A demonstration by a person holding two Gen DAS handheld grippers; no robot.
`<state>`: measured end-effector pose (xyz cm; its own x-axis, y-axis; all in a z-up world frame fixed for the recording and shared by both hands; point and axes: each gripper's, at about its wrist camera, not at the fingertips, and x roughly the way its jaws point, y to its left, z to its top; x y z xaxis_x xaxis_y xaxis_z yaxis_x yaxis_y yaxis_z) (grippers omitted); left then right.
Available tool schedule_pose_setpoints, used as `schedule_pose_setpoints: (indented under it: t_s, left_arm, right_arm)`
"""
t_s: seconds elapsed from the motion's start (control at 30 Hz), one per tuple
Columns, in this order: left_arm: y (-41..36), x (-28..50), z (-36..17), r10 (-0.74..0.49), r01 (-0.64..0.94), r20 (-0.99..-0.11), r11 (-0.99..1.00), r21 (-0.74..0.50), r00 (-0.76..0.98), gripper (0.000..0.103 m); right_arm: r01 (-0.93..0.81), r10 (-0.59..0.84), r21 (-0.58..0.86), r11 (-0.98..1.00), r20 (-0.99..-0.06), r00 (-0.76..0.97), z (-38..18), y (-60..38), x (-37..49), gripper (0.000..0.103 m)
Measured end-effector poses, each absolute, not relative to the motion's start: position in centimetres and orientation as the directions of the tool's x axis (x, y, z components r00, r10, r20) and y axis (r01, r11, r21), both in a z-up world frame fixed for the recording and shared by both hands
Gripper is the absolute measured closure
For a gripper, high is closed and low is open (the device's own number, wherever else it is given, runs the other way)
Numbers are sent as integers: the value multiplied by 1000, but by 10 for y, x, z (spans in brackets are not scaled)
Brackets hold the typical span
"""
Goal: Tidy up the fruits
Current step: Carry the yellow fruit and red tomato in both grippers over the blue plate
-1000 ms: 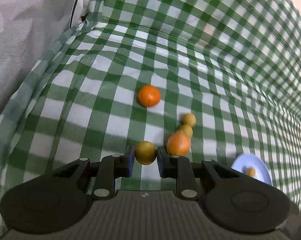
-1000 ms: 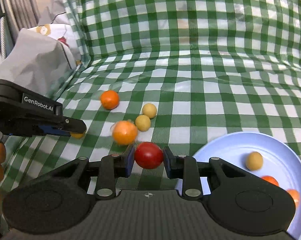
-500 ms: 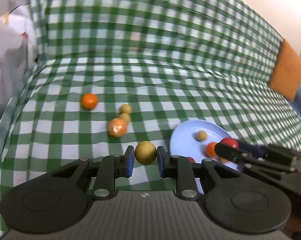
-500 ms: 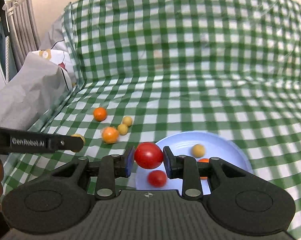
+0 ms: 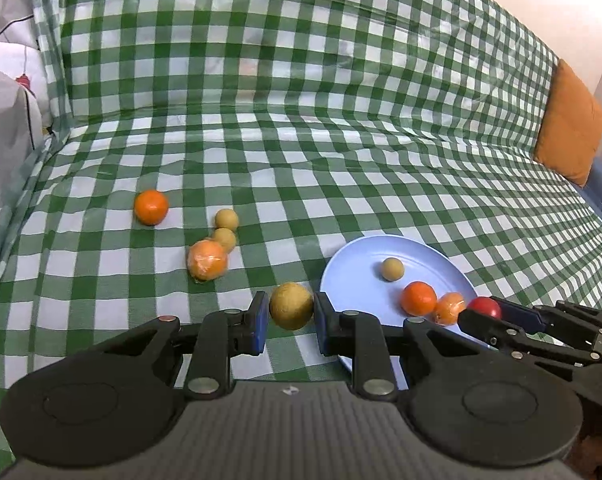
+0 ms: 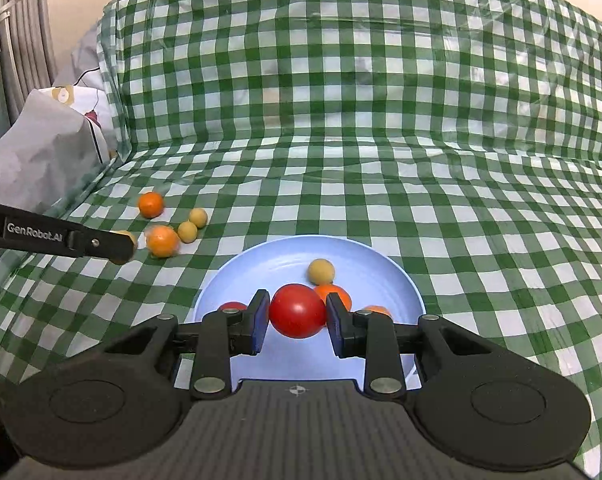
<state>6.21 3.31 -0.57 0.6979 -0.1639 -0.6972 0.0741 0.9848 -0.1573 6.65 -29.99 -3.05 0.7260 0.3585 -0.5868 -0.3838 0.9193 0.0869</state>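
Note:
My left gripper (image 5: 291, 320) is shut on a tan round fruit (image 5: 291, 305), held just left of the light blue plate (image 5: 357, 280). Over the plate (image 6: 261, 264), my right gripper (image 6: 297, 320) is shut on a red tomato (image 6: 297, 310). The plate holds a tan fruit (image 6: 321, 271), an orange (image 6: 335, 294), a wrapped orange (image 5: 449, 308) and a second tomato (image 6: 233, 306). On the cloth to the left lie an orange (image 5: 151, 207), a wrapped orange (image 5: 207, 260) and two tan fruits (image 5: 225, 229).
A green-and-white checked cloth (image 5: 341, 140) covers the seat and backrest of a sofa. A grey and white cushion (image 6: 41, 152) lies at the left end, an orange cushion (image 5: 569, 124) at the right. The left gripper's arm (image 6: 33, 236) crosses the right wrist view.
Both grippers have carried their fruit to the right, from beside the loose fruit to the plate. The red tomato now hangs over the plate's near half.

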Motion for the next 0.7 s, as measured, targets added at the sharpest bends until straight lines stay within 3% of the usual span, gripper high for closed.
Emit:
schedule_pose_setpoints:
  t_s: [0.7]
  left_arm:
    - [22,64,-9,-171,117,-686,985,-126,707,77]
  right_arm:
    - [-311,307,95,946,-578,756,-33,-303,73,71]
